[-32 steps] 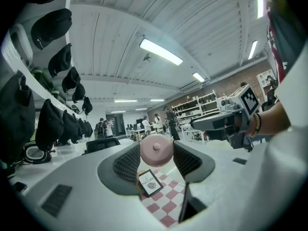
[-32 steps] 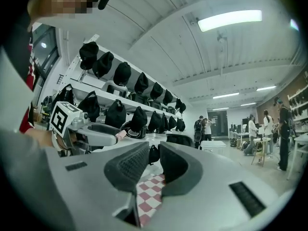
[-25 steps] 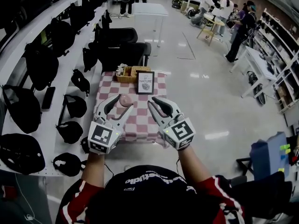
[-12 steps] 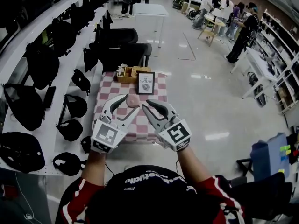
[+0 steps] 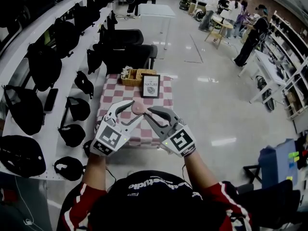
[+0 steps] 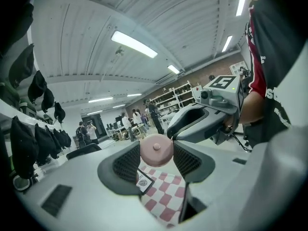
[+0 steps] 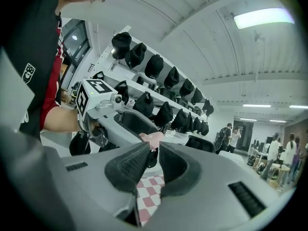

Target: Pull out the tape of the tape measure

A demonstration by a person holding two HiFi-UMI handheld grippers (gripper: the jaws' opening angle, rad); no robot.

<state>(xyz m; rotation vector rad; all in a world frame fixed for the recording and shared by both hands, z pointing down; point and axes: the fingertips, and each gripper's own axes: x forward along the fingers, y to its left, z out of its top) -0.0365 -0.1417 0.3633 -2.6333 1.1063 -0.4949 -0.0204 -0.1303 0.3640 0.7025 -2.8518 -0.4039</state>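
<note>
At the left of the head view, a long white shelf (image 5: 48, 134) of black bags (image 5: 21, 110) runs close beside the small counter with the pink-and-white checked cloth (image 5: 108, 100). The counter's far edge carries a wicker basket (image 5: 135, 76) and a black-framed picture (image 5: 149, 85). Its near edge is hidden under my tools.

My left tool (image 5: 134, 110) is spread wide and clamps the round pink plastic tape measure (image 5: 139, 108) above the middle of the cloth. The head view gives only a pink blob. The left gripper view shows both pads pressing its rim and its flat face, with a small centre stud, turned toward the camera (image 6: 156, 149). Being a disc, it has no long axis I can read.

My right tool (image 5: 147, 112) meets it from the right, jaws drawn nearly together. The right gripper view shows only a slit between the pads, with the pink edge just past the tips (image 7: 153, 137).

To the right is open glossy floor (image 5: 216, 109), with people (image 5: 248, 37) at the upper right.
</note>
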